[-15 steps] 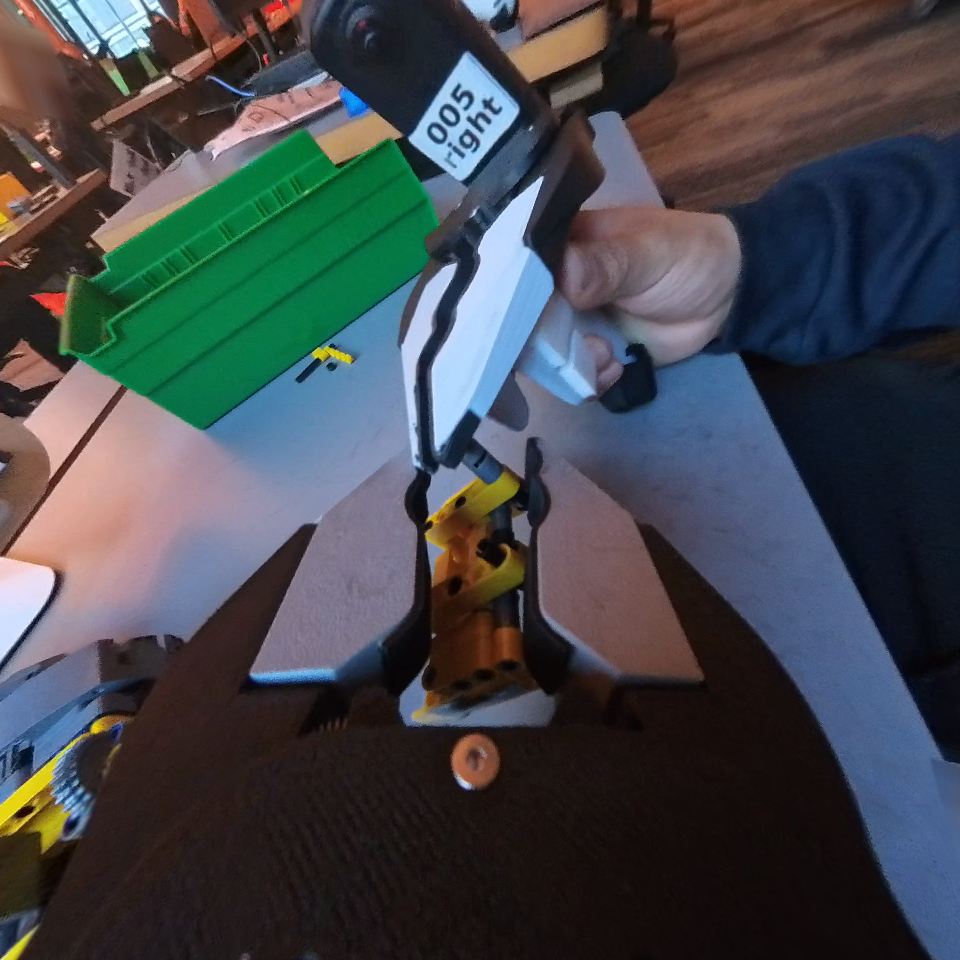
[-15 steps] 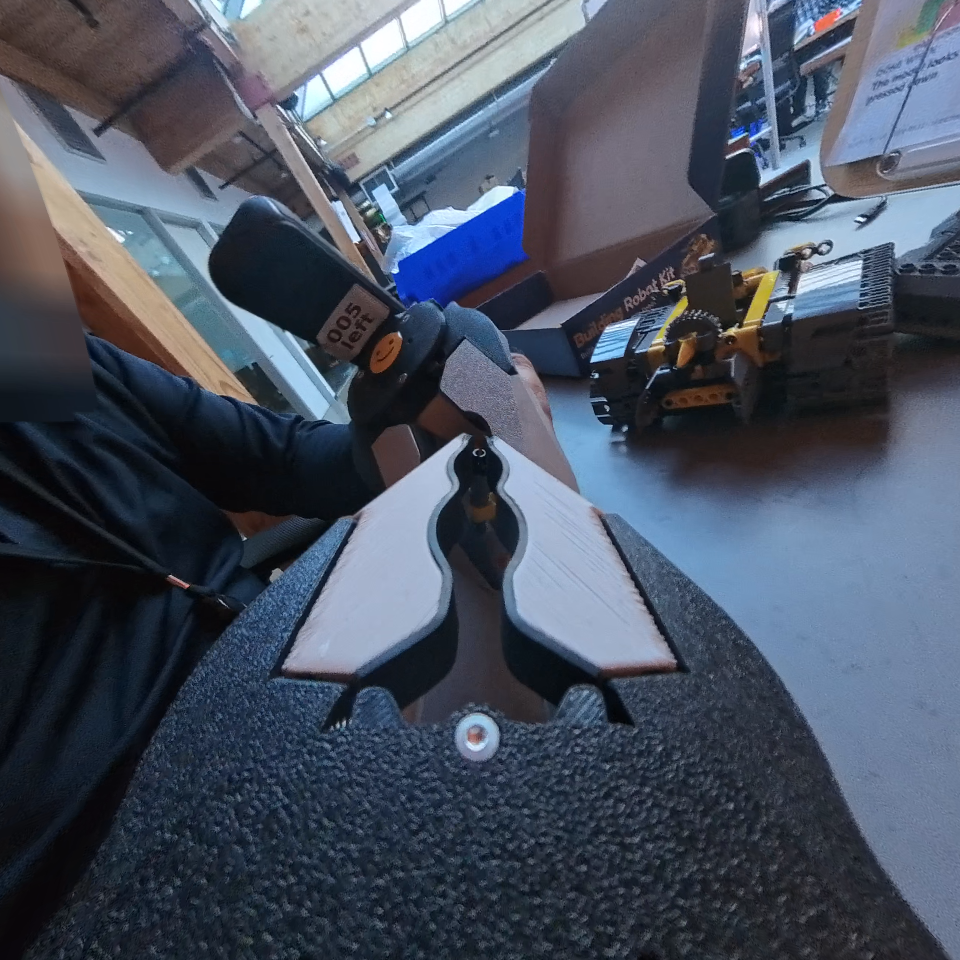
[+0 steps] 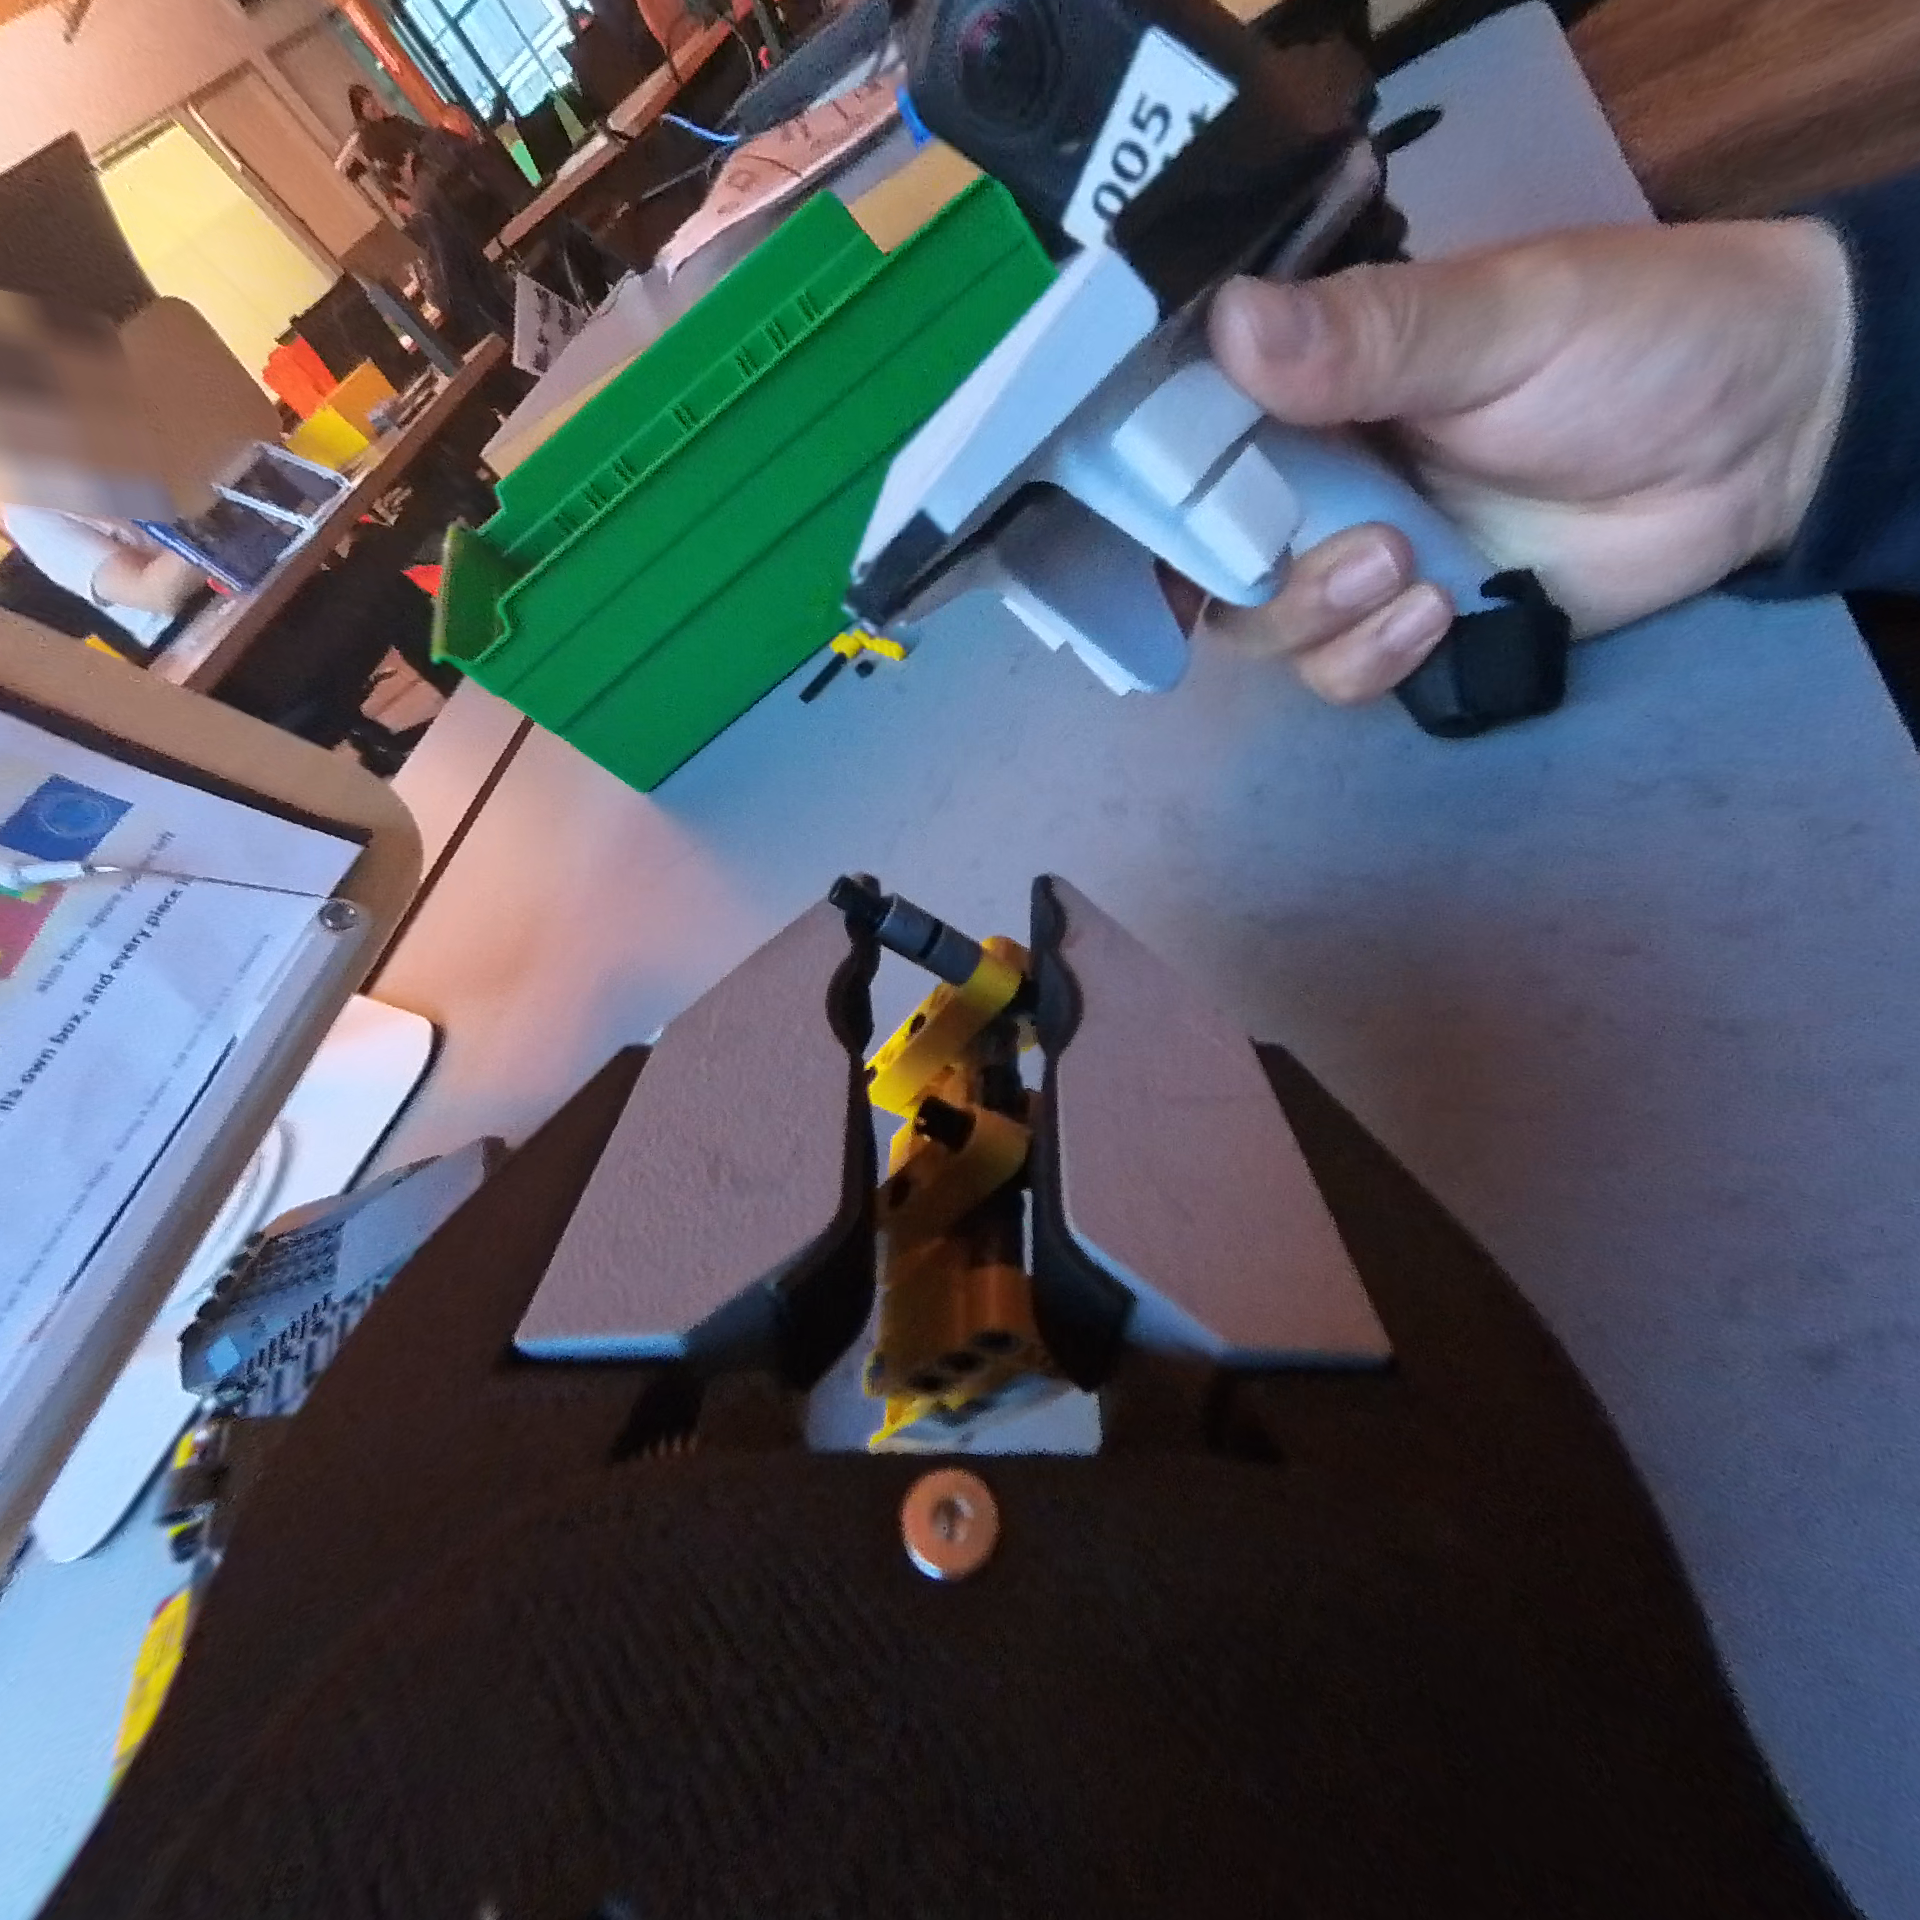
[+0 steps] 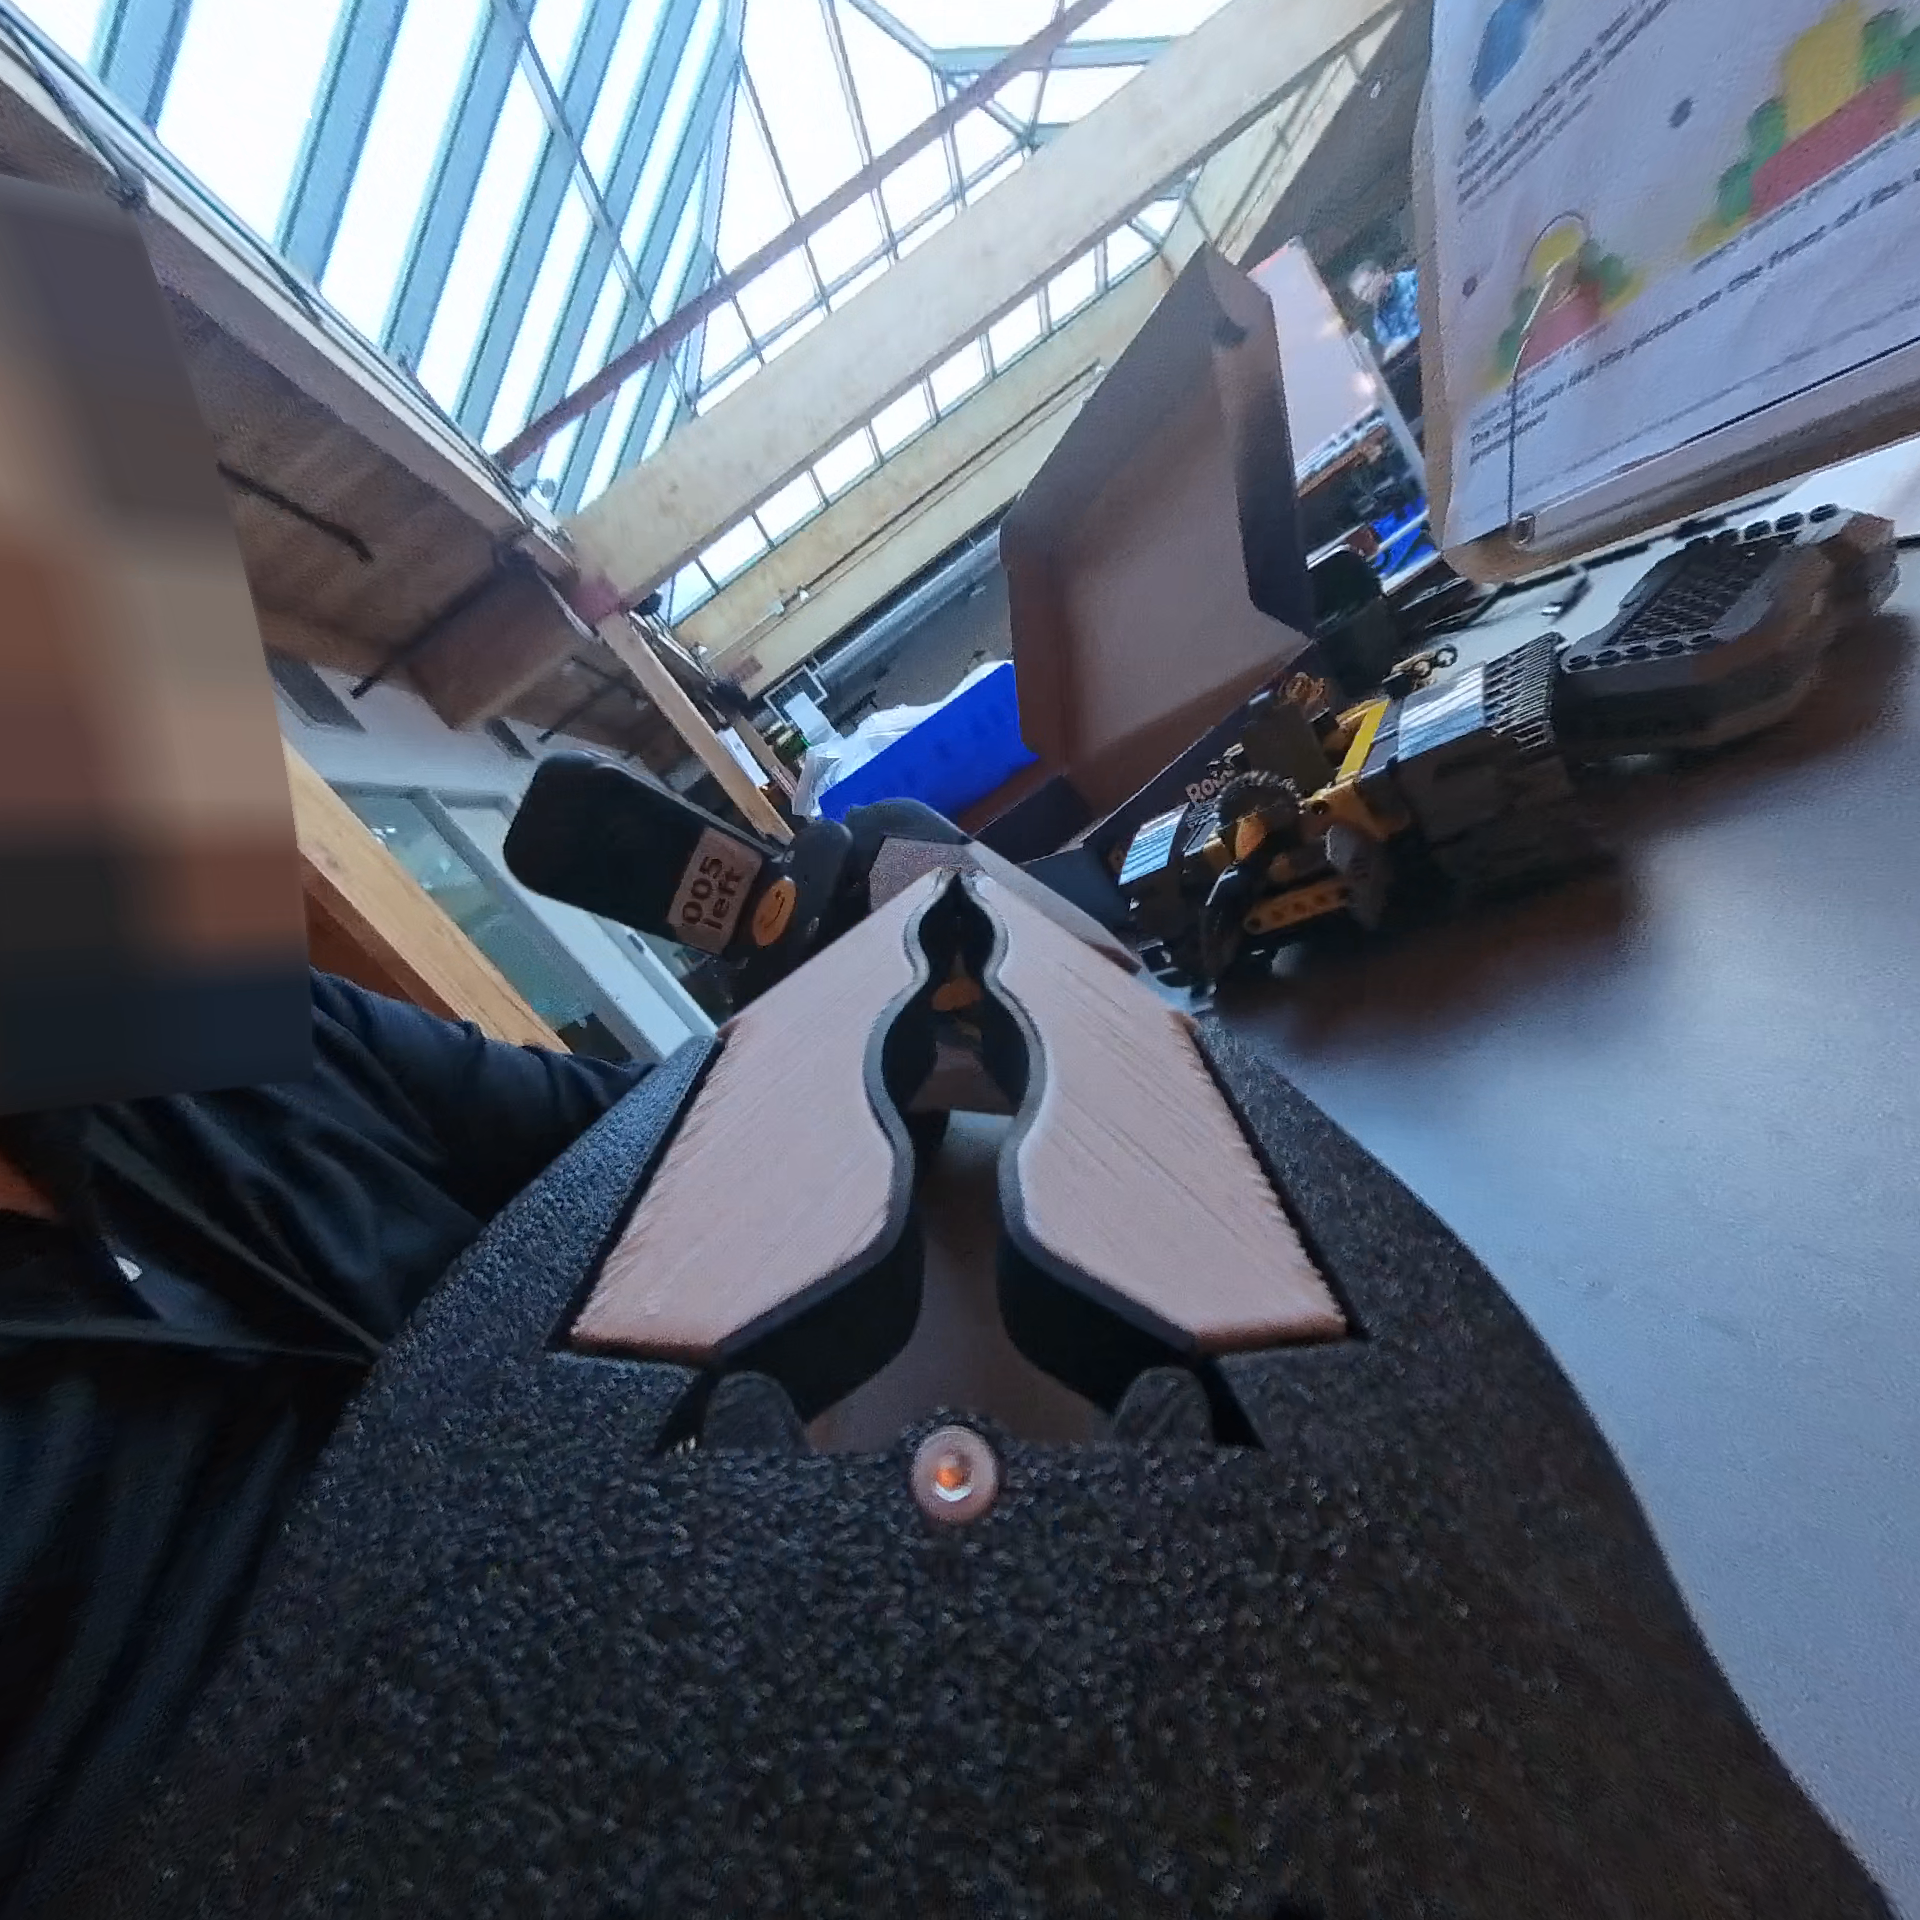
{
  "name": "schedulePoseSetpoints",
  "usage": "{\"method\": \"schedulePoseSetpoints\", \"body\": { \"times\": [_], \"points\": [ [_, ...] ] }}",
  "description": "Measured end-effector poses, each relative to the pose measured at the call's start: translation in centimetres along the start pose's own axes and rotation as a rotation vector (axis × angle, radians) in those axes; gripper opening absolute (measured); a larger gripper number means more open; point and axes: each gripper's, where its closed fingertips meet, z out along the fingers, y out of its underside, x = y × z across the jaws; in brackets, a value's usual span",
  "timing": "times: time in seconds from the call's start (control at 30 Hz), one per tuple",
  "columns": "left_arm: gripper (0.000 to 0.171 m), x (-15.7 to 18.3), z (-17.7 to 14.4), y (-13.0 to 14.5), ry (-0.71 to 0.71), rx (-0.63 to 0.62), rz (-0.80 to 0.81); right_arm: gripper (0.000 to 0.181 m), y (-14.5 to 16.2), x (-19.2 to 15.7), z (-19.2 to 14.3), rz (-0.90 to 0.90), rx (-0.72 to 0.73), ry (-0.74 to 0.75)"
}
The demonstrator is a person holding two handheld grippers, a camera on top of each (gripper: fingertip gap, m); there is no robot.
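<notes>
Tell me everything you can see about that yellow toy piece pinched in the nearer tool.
The yellow brick assembly looks like hard plastic: several stacked yellow and orange beams with round pin holes. A dark grey axle sticks out of its top, slanting up and left. It is held above the grey table, clamped between the left gripper's two dark fingers. Nothing else touches it.

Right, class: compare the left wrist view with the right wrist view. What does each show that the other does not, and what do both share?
Only the left wrist view shows the green bin, the small loose pieces beside it, and the yellow brick assembly with its dark pin, clamped by the left gripper.

Only the right wrist view shows the skylight roof, the blue crate and the open cardboard box.

Both show the grey table, the tracked brick vehicle, the standing printed sheet and the right gripper, its fingers closed.
</notes>
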Motion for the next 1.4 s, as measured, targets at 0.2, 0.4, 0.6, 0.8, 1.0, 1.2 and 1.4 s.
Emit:
{"method": "schedulePoseSetpoints", "body": {
  "times": [0.2, 0.4, 0.6, 0.8, 1.0, 1.2, 1.4],
  "points": [
    [0.027, -0.5, 0.1, 0.2, -0.014, 0.002, -0.031, 0.000, 0.9, -0.3, 0.7, -0.061, -0.057, 0.018],
    [0.027, -0.4, 0.3, 0.4, -0.011, -0.009, -0.035, 0.015, 0.6, -0.1, 0.6, -0.043, -0.036, 0.017],
    [0.027, -1.3, -0.1, 0.2, -0.051, 0.003, -0.066, 0.047, 0.1, 0.7, 0.4, -0.200, -0.027, 0.171],
    [0.027, -1.2, 0.0, 0.3, -0.054, -0.002, -0.065, 0.068, -0.6, 1.1, 0.1, -0.505, -0.035, 0.367],
    [0.027, -1.3, 0.1, 0.7, -0.051, -0.015, -0.071, 0.079, -0.4, 1.5, 0.5, -0.587, -0.053, 0.423],
    [0.027, -1.1, 0.2, 0.9, -0.045, -0.023, -0.059, 0.079, -0.5, 1.4, 0.5, -0.509, -0.030, 0.380],
    [0.027, -1.0, 0.3, 0.8, -0.043, -0.020, -0.054, 0.063, -0.8, 1.2, 0.2, -0.430, 0.002, 0.332]
  ]
}}
